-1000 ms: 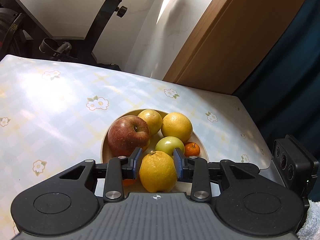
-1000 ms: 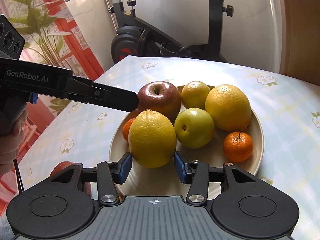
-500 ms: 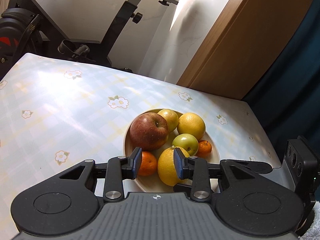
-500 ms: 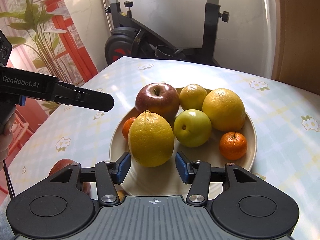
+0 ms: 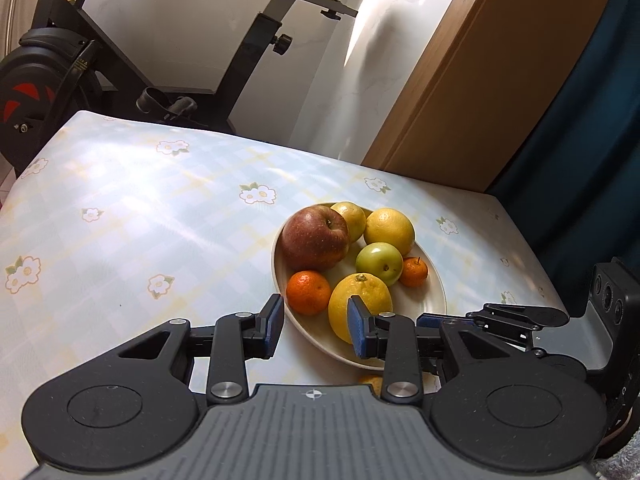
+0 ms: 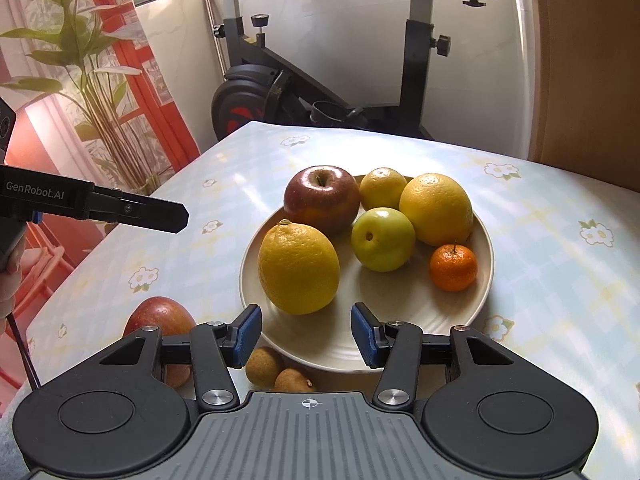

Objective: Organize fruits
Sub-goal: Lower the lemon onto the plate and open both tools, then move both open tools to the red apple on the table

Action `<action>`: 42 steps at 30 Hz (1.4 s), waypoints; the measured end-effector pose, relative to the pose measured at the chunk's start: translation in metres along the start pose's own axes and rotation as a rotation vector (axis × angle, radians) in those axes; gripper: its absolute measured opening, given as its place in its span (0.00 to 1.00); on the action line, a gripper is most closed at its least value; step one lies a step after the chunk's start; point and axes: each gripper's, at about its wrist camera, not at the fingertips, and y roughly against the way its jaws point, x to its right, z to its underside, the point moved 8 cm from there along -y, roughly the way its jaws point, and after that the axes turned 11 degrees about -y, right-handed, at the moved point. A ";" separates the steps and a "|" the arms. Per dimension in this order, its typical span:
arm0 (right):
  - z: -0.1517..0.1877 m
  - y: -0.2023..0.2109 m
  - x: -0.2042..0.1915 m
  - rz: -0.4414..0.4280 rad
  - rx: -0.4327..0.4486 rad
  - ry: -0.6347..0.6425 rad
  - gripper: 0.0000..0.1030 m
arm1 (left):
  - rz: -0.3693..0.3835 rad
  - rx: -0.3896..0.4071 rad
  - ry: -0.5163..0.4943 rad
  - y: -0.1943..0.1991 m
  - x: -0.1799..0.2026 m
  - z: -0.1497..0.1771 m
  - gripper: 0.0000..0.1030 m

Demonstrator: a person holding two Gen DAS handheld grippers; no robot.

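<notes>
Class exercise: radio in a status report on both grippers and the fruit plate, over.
Left gripper open, empty. Right gripper open, empty, short of the lemon. Plate holds seven fruits; second apple and small brown fruits on the table. Nothing blocking.

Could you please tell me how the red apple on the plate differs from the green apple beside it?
The red apple is dark red and clearly larger; the green apple is pale yellow-green. The red apple's stem points upward, the green apple's dimple faces sideways. Both rest on the plate.
</notes>
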 end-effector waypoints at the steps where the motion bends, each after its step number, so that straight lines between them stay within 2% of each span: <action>1: 0.002 0.002 -0.002 0.001 0.002 0.005 0.45 | -0.001 0.000 0.001 0.002 -0.001 0.002 0.35; 6: 0.014 0.008 -0.015 -0.007 -0.001 0.036 0.45 | -0.009 -0.004 0.030 0.015 -0.013 0.020 0.35; 12: 0.029 0.013 -0.048 -0.016 -0.011 0.142 0.45 | -0.024 -0.019 0.070 0.025 -0.032 0.042 0.35; 24: 0.060 0.001 -0.121 -0.021 -0.048 0.429 0.61 | -0.063 -0.004 0.120 0.049 -0.064 0.072 0.35; 34: 0.067 -0.025 -0.146 0.041 -0.083 0.615 0.66 | -0.080 0.018 0.126 0.056 -0.073 0.077 0.35; 37: 0.067 -0.031 -0.148 0.070 -0.090 0.648 0.65 | -0.079 0.027 0.125 0.056 -0.072 0.077 0.35; 40: 0.064 -0.033 -0.145 0.089 -0.078 0.644 0.57 | -0.075 0.030 0.114 0.056 -0.068 0.077 0.35; 42: 0.062 -0.033 -0.143 0.084 -0.077 0.627 0.57 | -0.066 0.027 0.105 0.056 -0.066 0.078 0.35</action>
